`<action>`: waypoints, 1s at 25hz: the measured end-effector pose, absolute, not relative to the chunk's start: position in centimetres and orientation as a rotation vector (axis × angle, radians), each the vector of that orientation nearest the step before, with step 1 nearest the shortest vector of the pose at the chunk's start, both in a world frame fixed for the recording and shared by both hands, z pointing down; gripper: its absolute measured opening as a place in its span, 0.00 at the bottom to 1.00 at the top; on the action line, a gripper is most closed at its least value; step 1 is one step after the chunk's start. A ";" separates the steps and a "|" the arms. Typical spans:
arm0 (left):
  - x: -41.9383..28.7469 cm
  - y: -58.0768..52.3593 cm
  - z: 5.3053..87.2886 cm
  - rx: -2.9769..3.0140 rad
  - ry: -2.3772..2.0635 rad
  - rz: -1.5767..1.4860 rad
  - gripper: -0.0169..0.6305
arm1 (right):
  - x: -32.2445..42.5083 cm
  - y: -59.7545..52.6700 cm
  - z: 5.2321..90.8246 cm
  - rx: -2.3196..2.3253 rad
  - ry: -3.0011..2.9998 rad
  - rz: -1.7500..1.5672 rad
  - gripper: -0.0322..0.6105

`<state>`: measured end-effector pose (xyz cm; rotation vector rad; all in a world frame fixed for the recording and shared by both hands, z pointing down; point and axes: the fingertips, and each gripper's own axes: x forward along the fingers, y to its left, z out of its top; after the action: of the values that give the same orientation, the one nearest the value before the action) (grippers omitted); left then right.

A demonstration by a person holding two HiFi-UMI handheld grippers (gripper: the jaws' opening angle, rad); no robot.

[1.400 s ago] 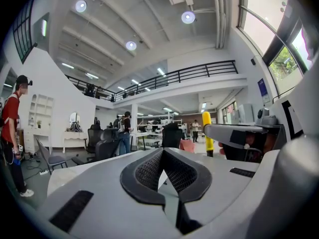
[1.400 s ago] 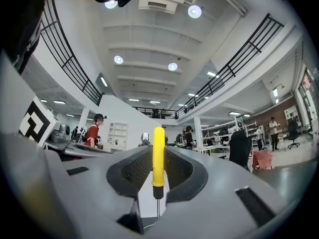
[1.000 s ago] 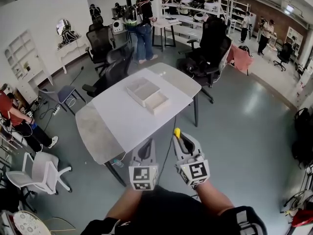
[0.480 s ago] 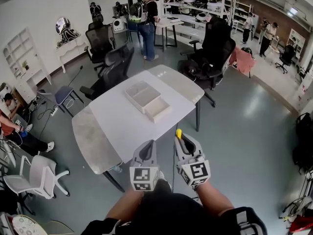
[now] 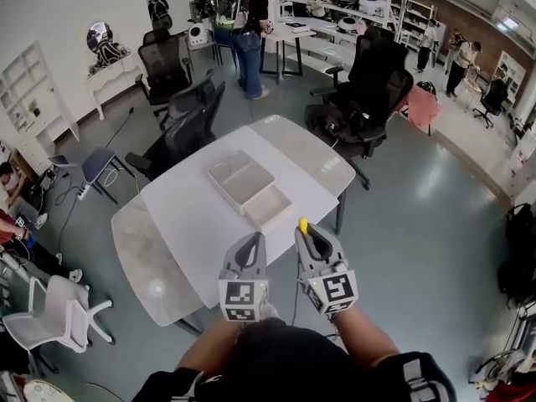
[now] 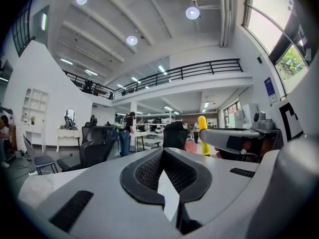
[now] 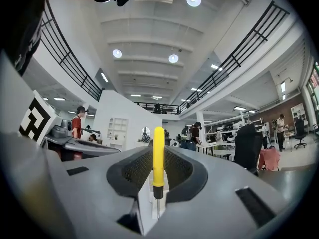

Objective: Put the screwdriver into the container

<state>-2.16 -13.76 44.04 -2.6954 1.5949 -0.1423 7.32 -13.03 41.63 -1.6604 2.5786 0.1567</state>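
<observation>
Container (image 5: 243, 182) sits nearer the gripped screwdriver (image 5: 303, 224) than before

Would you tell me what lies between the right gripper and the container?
Only bare white table, in the head view, between the container and the right gripper holding the screwdriver.

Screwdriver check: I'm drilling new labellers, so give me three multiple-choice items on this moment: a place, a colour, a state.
1. The screwdriver is: A on the floor; B in the right gripper; C in the left gripper.
2. Its handle is: A yellow; B red; C blue.
3. The left gripper is: A shut on a cup; B wide open; C shut, empty.
B: right gripper view shows it clamped between the jaws. A: both gripper views show yellow. C: its pads meet on nothing.
</observation>
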 end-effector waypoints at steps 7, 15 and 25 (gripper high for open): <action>-4.3 -21.9 45.1 -2.694 1.660 -0.189 0.05 | 5.6 -21.9 41.9 -1.623 2.617 0.156 0.15; -6.8 -28.7 47.1 -2.706 1.717 -0.202 0.05 | 3.2 -29.3 43.8 -1.610 2.670 0.119 0.15; -7.5 -31.2 48.1 -2.668 1.855 -0.238 0.05 | 3.6 -33.6 45.9 -1.512 2.821 0.126 0.15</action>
<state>-7.52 -31.19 48.12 -2.6675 1.8550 -0.2384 3.57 -33.56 45.90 -1.5123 2.8206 0.1257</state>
